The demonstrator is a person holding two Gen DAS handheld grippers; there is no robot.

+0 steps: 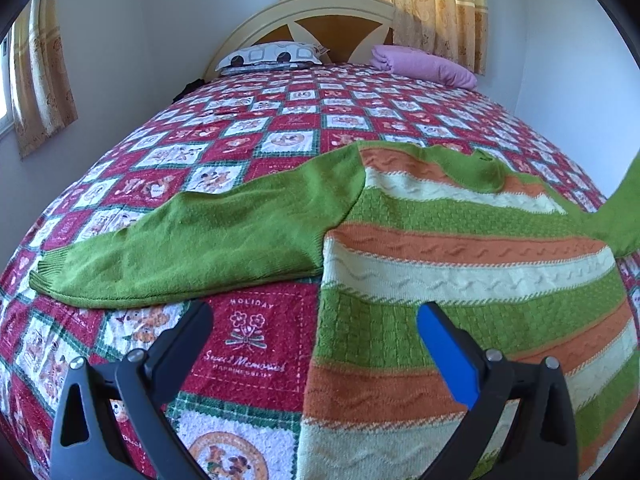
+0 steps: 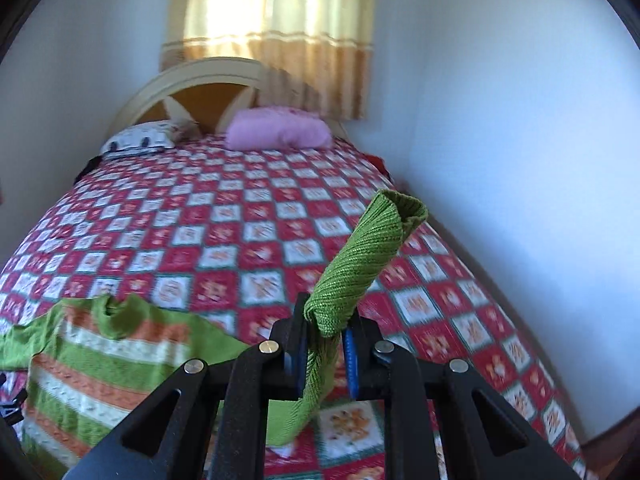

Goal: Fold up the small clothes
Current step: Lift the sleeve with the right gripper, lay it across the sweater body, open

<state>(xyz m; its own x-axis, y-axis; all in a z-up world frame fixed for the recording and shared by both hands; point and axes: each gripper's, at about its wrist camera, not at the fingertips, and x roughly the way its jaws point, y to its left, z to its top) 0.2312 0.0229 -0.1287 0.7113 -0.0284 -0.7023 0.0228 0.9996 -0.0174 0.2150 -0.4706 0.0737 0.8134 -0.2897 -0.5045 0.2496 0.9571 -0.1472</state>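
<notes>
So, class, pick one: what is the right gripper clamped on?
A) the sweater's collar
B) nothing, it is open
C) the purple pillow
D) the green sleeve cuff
D: in the right wrist view the right gripper is shut on the green sleeve cuff, lifted off the quilt, while the left gripper hangs open over the striped sweater.

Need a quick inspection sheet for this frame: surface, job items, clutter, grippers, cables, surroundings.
Surface: bed with red patchwork quilt.
Job's things: striped green sweater lying flat; one sleeve spread out, other sleeve cuff lifted.
Clutter: patterned pillow, pink pillow by headboard.
Grippers: left gripper open, empty, above sweater edge; right gripper shut on sleeve cuff.
Cables: nothing seen.
Surroundings: white walls, curtains.
</notes>
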